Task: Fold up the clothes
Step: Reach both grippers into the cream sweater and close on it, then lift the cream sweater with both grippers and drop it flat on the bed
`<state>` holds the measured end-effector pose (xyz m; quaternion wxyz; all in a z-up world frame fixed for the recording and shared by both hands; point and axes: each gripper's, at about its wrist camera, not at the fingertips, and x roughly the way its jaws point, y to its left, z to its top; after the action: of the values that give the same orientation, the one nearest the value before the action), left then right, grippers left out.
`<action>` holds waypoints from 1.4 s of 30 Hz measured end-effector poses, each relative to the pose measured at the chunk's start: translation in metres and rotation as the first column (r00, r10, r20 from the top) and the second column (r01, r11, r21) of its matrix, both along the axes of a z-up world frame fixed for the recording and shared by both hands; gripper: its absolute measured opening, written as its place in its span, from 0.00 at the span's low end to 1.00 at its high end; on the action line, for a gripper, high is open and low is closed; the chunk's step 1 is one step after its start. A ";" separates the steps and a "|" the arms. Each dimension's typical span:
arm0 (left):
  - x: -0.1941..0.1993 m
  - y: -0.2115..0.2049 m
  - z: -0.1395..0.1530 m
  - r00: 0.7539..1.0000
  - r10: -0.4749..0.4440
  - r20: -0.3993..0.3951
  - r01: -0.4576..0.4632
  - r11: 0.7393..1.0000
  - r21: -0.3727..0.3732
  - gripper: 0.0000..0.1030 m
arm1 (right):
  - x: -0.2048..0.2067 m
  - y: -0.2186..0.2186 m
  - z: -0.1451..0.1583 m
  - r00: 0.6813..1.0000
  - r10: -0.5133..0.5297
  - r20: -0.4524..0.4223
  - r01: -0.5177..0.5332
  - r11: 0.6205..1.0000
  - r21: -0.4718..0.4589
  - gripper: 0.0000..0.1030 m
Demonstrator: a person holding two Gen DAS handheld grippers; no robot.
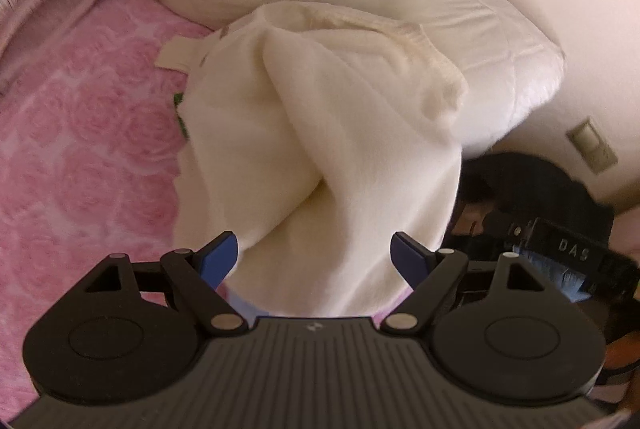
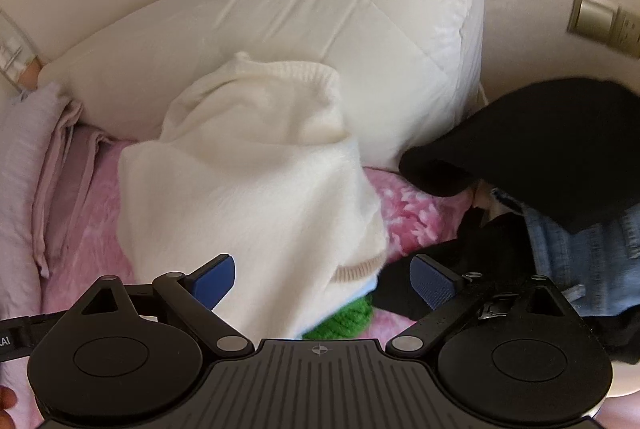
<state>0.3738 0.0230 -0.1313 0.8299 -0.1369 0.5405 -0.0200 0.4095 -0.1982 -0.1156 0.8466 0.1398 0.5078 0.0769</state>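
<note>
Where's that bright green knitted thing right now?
In the right wrist view the green knitted item sits low at centre, on the pink blanket, peeking from under the cream sweater and between the open fingers of the right gripper.

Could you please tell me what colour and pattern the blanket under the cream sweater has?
Pink, with a rose pattern: blanket, clearest in the left wrist view.

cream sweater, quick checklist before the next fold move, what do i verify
1. Left gripper open: ok.
2. Right gripper open: ok.
3. Cream sweater lying flat: not ok, bunched and lumpy.
4. Ribbed hem in view by the right gripper: ok.
5. Sweater clear of other clothes: not ok, green knit lies under its edge, black garment close by.
6. Sleeves located: cannot tell.
</note>
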 end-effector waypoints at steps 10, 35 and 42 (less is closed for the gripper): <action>0.082 0.029 -0.036 0.987 0.157 -0.029 -0.160 0.976 -0.146 0.79 | 0.067 -0.025 -0.050 0.969 -0.228 -0.093 0.244 0.944 0.221 0.95; 0.034 0.084 0.008 0.921 0.294 0.255 -0.228 0.939 -0.257 0.02 | 0.050 0.059 0.048 0.940 0.085 0.331 -0.137 0.981 0.135 0.06; -0.101 0.136 0.076 0.783 0.467 0.411 -0.396 0.884 -0.249 0.02 | -0.013 0.122 0.123 0.811 0.274 0.517 -0.431 0.877 0.212 0.06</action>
<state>0.2731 0.1587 -0.0554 0.9033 -0.3101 0.2795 0.0986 0.3964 -0.0763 0.0071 0.8802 0.1541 0.2843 0.3475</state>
